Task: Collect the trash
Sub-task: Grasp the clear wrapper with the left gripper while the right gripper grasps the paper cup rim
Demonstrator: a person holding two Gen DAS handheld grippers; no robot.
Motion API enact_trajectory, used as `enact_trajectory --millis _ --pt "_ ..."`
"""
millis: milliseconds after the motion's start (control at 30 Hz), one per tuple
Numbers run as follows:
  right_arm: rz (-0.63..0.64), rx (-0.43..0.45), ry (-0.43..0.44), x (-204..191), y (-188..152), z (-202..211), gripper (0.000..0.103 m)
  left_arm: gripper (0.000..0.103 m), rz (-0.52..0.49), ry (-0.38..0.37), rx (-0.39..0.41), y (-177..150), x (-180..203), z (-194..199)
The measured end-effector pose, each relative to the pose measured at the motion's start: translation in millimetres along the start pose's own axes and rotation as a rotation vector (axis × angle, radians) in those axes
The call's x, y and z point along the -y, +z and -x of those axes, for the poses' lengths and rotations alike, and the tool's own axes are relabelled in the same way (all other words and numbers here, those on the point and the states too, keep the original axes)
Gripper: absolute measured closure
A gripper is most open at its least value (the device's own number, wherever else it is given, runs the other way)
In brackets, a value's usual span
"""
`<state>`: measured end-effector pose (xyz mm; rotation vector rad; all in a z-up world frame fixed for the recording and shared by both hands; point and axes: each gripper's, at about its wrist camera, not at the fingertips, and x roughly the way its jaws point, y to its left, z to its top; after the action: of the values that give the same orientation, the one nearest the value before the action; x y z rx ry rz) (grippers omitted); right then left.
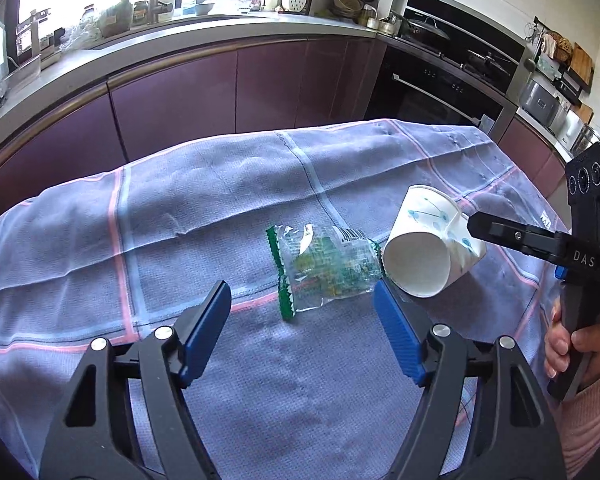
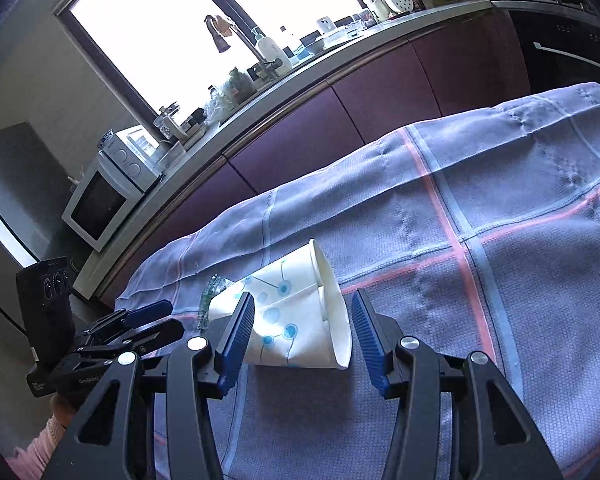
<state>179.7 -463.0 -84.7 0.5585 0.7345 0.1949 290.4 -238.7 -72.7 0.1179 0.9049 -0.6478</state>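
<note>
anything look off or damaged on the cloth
Yes. The white paper cup with blue dot print lies tipped on its side on the checked lilac cloth, its wall creased and dented. A crumpled clear plastic wrapper with green edges lies right beside its mouth. No spill visible.

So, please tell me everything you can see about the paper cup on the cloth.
The paper cup is white with light blue dots on thin stems. It looks like thin paper, dented and creased near its base. It lies on its side on the checked cloth, its open mouth beside the clear green-edged wrapper. The right gripper has a finger on each side of it; whether the pads press on it is unclear.
</note>
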Motion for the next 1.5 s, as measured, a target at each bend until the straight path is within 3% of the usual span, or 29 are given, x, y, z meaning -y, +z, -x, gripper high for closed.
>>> enact_trajectory --millis 233,300,433,733,1167,1500 --pt "0.002 -0.016 0.024 2 -3 -3 0.056 0.034 0.029 -0.039 -0.07 6 -1 -31" --pt "-0.002 -0.017 0.028 2 -4 -3 0.058 0.039 0.037 -0.047 -0.071 7 -3 -35" --pt "0.004 -0.022 0.035 2 -6 -2 0.067 0.06 0.051 -0.076 -0.075 9 -3 -38" --pt "0.017 -0.016 0.043 -2 -9 2 0.088 0.081 0.059 -0.066 -0.049 1 -3 -25" --pt "0.068 -0.011 0.136 -28 -20 18 0.101 0.089 0.073 -0.093 -0.012 -21 -11 8" --pt "0.081 0.027 0.161 -47 -27 33 0.101 0.092 0.081 -0.046 0.079 -48 -28 66"
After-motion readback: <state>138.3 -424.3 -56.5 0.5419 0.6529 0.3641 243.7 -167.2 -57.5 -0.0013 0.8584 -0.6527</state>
